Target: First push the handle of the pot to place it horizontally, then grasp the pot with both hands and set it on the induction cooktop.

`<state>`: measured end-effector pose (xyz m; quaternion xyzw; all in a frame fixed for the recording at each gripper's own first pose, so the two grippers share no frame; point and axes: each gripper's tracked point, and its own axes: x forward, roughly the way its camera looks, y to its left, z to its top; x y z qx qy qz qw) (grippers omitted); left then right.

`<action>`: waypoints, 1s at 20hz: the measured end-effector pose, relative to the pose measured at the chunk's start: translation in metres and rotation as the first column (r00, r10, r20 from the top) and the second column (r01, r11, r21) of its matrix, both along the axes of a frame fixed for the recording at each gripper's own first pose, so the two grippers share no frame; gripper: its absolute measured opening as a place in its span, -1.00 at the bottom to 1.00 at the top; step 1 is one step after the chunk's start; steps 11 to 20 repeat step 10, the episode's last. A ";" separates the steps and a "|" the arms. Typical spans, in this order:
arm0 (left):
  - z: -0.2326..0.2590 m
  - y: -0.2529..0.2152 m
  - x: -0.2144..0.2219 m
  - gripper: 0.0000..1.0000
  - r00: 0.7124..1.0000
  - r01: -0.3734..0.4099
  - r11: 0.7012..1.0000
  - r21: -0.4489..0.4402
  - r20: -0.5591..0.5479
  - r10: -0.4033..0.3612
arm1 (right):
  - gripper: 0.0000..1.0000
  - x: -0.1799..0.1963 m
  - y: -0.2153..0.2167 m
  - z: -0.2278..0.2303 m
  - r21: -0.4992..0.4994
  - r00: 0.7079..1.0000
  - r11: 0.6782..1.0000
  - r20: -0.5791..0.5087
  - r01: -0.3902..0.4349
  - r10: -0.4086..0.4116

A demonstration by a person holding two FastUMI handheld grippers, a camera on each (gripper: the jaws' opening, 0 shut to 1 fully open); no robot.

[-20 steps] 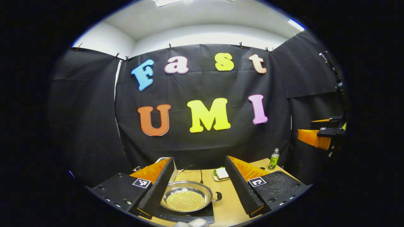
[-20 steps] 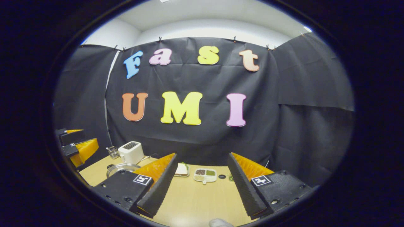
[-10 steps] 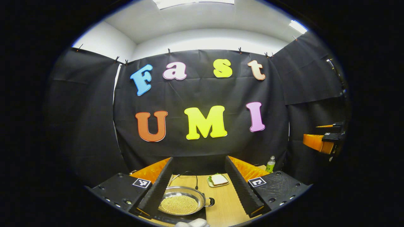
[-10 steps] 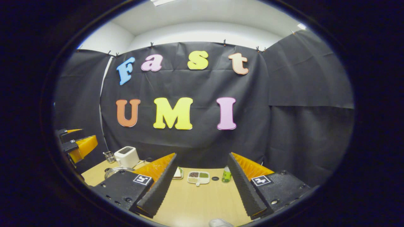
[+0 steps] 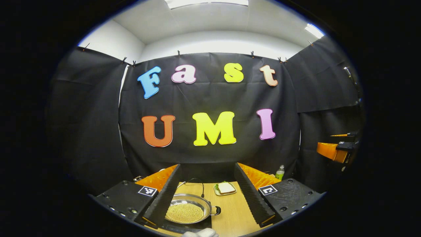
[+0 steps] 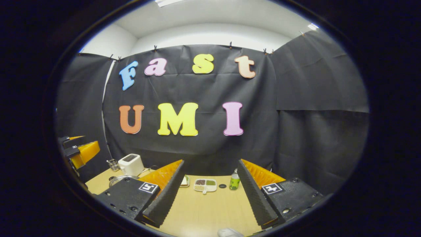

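In the left gripper view, our left gripper point(image 5: 208, 192) is spread wide and holds nothing. The pot point(image 5: 188, 212) sits on the dark induction cooktop point(image 5: 197, 225) at about 7 o'clock, low between our fingers, close to the left one. Its small handle point(image 5: 216, 210) sticks out toward 3 o'clock. In the right gripper view, our right gripper point(image 6: 210, 191) is spread wide too, above the wooden table point(image 6: 204, 210). There the pot point(image 6: 123, 178) peeks out at 9 o'clock.

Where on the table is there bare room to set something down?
Bare wood lies right of the pot, short of the sandwich plate, and in the near stretch before the divided tray and bottle. Crowded: the toaster corner.
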<state>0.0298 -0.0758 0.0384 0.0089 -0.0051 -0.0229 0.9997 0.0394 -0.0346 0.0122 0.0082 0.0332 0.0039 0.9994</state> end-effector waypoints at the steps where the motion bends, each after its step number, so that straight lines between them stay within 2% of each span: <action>1: -0.001 0.002 -0.001 0.92 1.000 -0.001 1.000 0.001 -0.001 0.001 | 1.00 0.000 0.001 0.000 -0.001 1.000 1.000 -0.003 0.000 0.000; 20: -0.004 0.011 0.000 0.92 1.000 0.001 1.000 0.002 -0.010 -0.001 | 1.00 -0.002 0.015 -0.001 -0.019 1.000 1.000 -0.013 -0.007 0.007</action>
